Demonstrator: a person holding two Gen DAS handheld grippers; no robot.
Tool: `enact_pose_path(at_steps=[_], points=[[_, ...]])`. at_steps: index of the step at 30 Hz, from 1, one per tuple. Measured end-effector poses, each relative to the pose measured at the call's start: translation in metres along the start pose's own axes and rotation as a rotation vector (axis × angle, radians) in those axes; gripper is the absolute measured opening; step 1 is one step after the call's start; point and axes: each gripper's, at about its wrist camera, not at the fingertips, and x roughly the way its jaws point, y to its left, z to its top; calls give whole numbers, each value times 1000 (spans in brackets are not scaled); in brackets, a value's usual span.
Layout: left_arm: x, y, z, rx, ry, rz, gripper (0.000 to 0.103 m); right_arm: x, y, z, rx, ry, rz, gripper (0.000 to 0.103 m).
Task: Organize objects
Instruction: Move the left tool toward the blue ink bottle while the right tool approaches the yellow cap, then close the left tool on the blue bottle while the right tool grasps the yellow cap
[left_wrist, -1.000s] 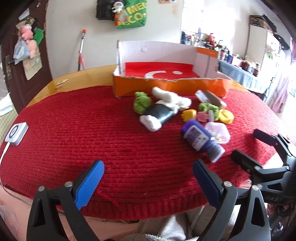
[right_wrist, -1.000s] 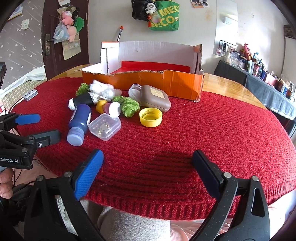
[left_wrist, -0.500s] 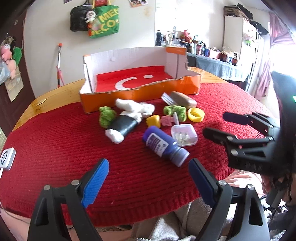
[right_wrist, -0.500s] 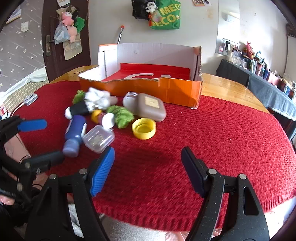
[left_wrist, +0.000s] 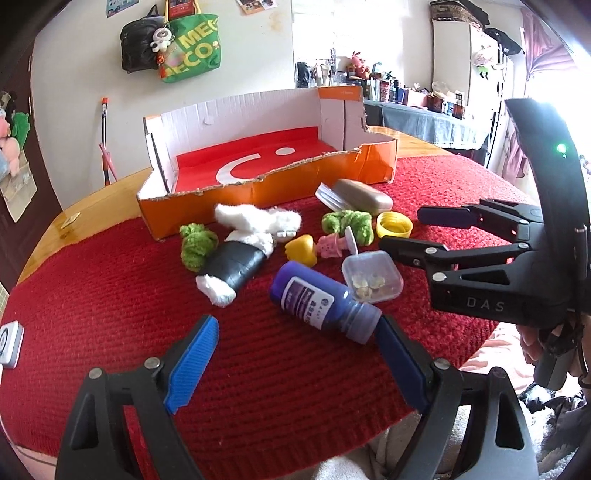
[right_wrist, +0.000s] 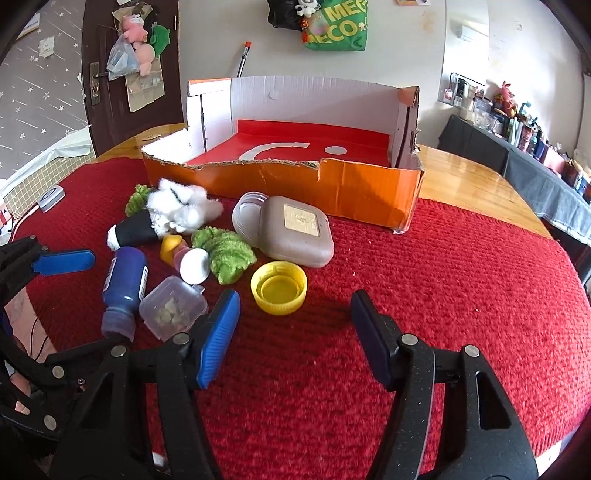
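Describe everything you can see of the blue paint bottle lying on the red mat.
The dark blue plastic paint bottle with a blue-and-white label lies on its side on the red knitted mat, its cap end toward the camera and close to one pad of the left gripper, which holds nothing. It looks closed and intact. The small clear lidded plastic box sits against its neck side; whether they touch is unclear.

This is a lived-in room of a home. A wooden table under a red knitted cloth fills the lower frame. At the upper middle a green tote bag and a black bag hang on a white wall. At the upper left, soft toys hang on a dark door. At the right edge, a cloth-covered side table is crowded with bottles and trinkets.
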Motion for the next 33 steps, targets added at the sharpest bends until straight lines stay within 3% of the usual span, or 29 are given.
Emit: enact_pose_path(at_steps=[4,13,21,33], points=[[2,-2,5,43,-24,12,89,2,0,3,-2,0,2,61],[9,-1,12,54,-45,14,86,10,0,12,-5,3,13,49],[8,-8,8,63,-37,-15,63,9,4,10,-18,-4,25,36],[3,-12,7,61,-46,-23,60,4,3,6,11,-7,49,29]])
